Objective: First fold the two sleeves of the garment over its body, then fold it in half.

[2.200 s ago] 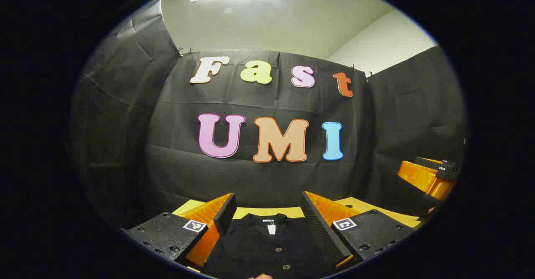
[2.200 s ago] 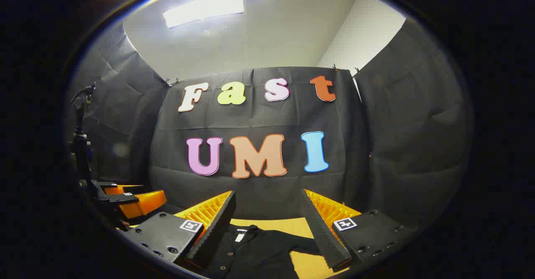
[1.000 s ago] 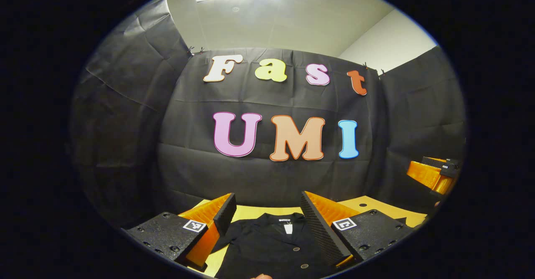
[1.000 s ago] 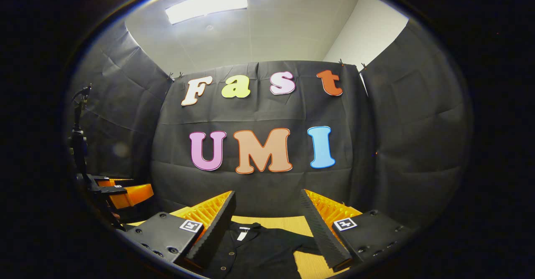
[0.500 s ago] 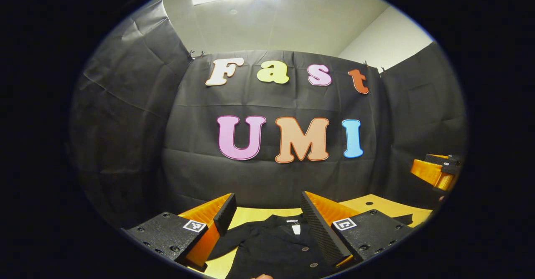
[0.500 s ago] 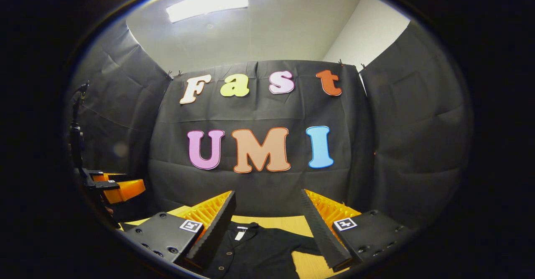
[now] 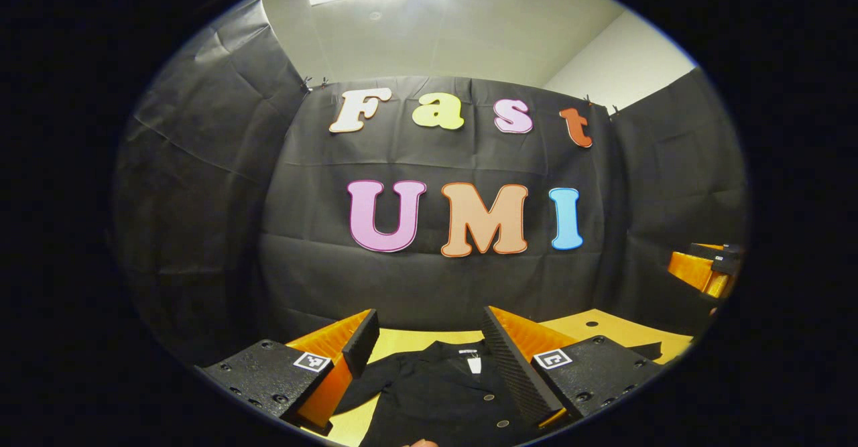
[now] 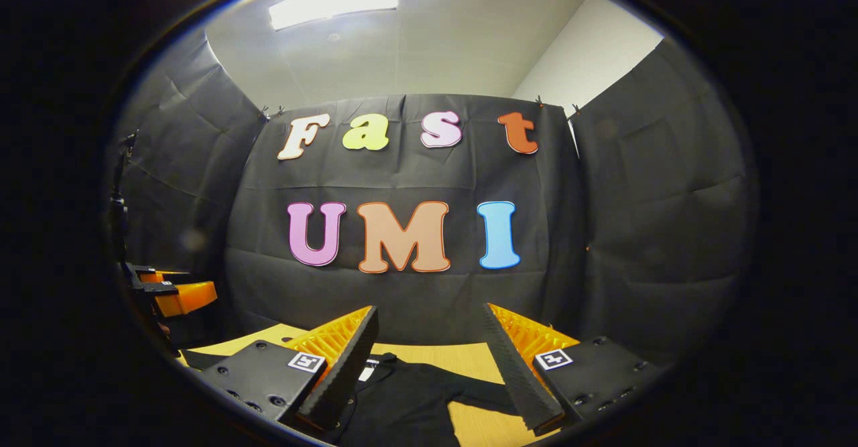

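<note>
On the yellow-brown table (image 7: 402, 340) below both cameras lies the black garment (image 7: 442, 393), spread flat with its collar toward the booth's black cloth wall (image 7: 429, 279). From the left gripper view the collar, a small white neck tag and two buttons down the front can be made out, and one sleeve (image 7: 365, 390) reaches out sideways over the wood; the lower body of the garment is cut off by the bottom of the view, so its hem cannot be seen. The left gripper (image 7: 429, 336) hangs above the cloth with its jaws wide apart and nothing between them, and its right-hand finger hides part of the garment's front. Far to the right in this view, an orange and black piece of the right gripper (image 7: 700, 269) pokes in, mostly cropped by the edge.

From the right gripper view the garment (image 8: 409, 400) is darker and harder to read: a sleeve (image 8: 479, 390) stretches toward the right-hand finger, and the neck tag shows just beside the left-hand finger, which covers the collar. The right gripper (image 8: 429, 336) is likewise spread wide and empty, clear of the cloth. At the left edge the left gripper (image 8: 177, 293) appears small and partly hidden in shadow, beside a dark stand (image 8: 120, 212) whose top is dim.
</note>
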Demonstrator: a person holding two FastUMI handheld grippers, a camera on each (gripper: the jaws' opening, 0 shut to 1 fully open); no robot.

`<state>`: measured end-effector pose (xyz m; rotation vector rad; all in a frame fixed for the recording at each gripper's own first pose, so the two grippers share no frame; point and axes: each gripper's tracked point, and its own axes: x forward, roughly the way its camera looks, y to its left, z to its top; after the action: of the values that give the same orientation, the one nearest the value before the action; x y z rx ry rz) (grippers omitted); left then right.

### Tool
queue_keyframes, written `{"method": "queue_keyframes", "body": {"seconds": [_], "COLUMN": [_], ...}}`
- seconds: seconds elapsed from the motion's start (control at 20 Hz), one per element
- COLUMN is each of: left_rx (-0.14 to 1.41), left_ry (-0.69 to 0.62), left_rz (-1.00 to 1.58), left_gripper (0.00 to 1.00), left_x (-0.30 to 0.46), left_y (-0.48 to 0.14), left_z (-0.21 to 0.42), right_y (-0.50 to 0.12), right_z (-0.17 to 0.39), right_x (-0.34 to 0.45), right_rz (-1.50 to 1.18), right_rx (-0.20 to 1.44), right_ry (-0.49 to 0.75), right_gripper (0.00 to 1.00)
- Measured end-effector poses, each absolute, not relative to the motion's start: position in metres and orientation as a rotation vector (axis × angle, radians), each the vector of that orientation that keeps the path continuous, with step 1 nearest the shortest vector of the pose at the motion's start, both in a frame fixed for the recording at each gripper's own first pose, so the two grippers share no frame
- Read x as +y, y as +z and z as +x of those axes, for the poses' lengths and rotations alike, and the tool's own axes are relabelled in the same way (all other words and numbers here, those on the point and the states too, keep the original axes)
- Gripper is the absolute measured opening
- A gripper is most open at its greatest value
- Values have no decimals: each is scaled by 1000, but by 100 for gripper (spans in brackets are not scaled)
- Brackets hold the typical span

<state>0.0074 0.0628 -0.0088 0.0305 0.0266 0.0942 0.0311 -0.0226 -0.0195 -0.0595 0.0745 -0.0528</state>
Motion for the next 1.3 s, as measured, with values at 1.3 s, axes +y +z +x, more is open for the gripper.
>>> {"method": "queue_keyframes", "body": {"seconds": [1.3], "left_rx": [9], "left_ry": [181], "left_rz": [39], "left_gripper": [97], "left_x": [2], "left_y": [4], "left_z": [51], "right_y": [-143], "right_z": [86], "right_x": [-295], "right_rz": [-211], "right_rx": [539], "right_ry": [-244], "right_gripper": [98]}}
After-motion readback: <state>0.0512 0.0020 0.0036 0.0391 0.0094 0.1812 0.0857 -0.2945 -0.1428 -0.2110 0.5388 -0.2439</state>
